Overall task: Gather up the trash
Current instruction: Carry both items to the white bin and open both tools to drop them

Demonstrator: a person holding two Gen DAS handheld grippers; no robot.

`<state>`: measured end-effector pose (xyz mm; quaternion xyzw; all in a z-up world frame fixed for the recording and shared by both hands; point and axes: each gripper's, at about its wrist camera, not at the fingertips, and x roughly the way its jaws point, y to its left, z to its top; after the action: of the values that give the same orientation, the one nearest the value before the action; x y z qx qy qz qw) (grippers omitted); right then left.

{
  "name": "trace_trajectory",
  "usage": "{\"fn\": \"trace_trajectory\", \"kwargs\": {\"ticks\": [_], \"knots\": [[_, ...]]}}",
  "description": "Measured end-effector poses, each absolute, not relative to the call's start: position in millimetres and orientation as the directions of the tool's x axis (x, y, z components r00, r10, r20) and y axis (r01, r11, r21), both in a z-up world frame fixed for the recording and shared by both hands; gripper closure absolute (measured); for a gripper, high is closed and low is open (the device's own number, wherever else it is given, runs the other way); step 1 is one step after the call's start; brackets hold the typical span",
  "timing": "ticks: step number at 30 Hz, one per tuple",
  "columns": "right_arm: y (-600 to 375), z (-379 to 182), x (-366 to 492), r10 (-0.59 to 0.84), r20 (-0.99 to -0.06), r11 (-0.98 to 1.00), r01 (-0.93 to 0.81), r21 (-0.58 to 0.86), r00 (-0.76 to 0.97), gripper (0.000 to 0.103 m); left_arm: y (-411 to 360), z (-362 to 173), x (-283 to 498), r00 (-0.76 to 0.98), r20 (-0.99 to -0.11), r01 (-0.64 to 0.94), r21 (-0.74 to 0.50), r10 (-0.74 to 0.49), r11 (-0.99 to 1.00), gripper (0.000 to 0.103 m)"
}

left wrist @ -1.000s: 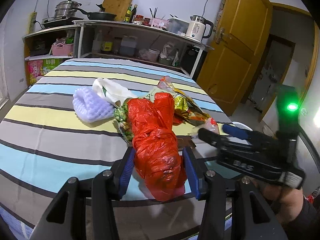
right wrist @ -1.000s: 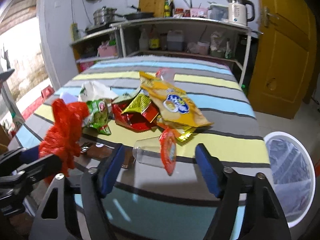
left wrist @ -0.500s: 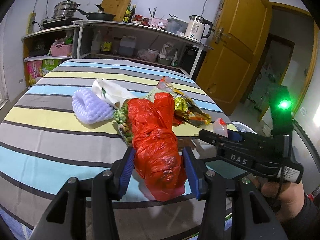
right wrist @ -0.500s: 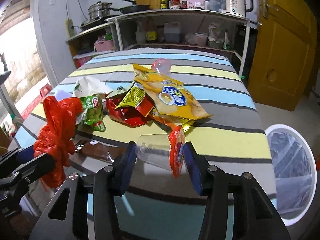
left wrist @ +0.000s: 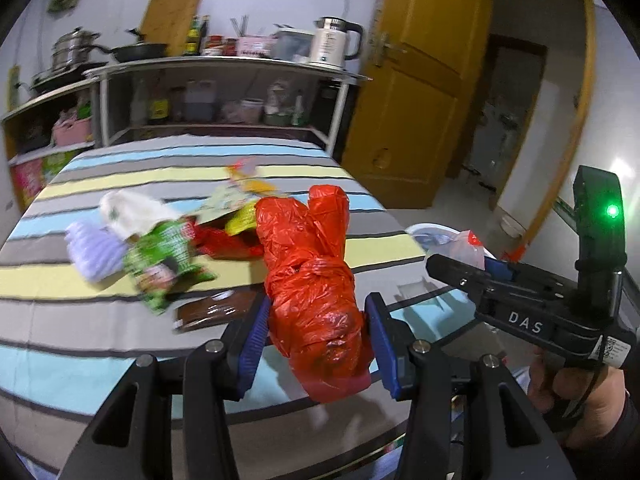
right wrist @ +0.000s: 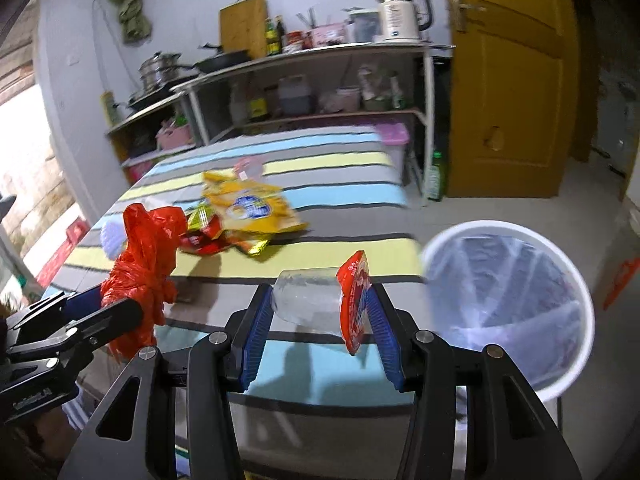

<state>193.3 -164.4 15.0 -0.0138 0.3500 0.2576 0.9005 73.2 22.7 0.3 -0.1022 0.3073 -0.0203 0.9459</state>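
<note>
The left tongs (left wrist: 316, 344) pinch a red plastic bag (left wrist: 310, 272) between their blue pads: crinkled, glossy, knotted round its middle, with two loose ends standing up above the knot. It hangs over the near edge of the striped worktop (left wrist: 80, 344).

The right tongs (right wrist: 320, 332) pinch a clear plastic cup (right wrist: 306, 300) lying on its side, its red foil lid (right wrist: 354, 300) peeled half off and hanging from the rim on the right; the white print on the lid is too blurred to read. The cup is held above the near right corner of the worktop, just left of a white trash bin (right wrist: 508, 300) lined with a clear bag that stands on the floor.

Farther along the worktop lie a yellow snack bag (right wrist: 252, 210) with a blue and white round logo, a green wrapper (left wrist: 164, 256), a brown packet (left wrist: 216, 310) and a lilac foam piece (left wrist: 94, 250). In the left view the right tool's body reads "DAS" beneath a green light.
</note>
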Motion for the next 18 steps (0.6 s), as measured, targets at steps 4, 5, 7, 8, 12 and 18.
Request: {"fn": "trace_trajectory", "kwargs": {"ticks": [4, 5, 7, 8, 12, 18], "knots": [[-198, 17, 198, 0.419, -0.625, 0.894, -0.419, 0.159, 0.658, 0.054, -2, 8, 90, 0.808, -0.572, 0.039, -0.19, -0.143, 0.981, 0.052], [-206, 17, 200, 0.412, -0.624, 0.899, -0.406, 0.162, 0.664, 0.054, -9, 10, 96, 0.806, -0.57, 0.06, -0.187, -0.158, 0.98, 0.052], [-221, 15, 203, 0.391, -0.622, 0.912, -0.377, 0.163, 0.678, 0.054, -24, 13, 104, 0.804, -0.566, 0.093, -0.181, -0.181, 0.979, 0.052], [-227, 15, 204, 0.382, -0.623, 0.917, -0.364, 0.164, 0.682, 0.054, -28, 14, 108, 0.803, -0.565, 0.106, -0.179, -0.191, 0.978, 0.052], [-253, 11, 212, 0.341, -0.627, 0.937, -0.31, 0.163, 0.701, 0.054, -53, 18, 128, 0.791, -0.563, 0.166, -0.183, -0.242, 0.969, 0.052], [-284, 0, 230, 0.294, -0.646, 0.955, -0.242, 0.171, 0.704, 0.054, -85, 17, 155, 0.764, -0.57, 0.242, -0.179, -0.301, 0.954, 0.052]]}}
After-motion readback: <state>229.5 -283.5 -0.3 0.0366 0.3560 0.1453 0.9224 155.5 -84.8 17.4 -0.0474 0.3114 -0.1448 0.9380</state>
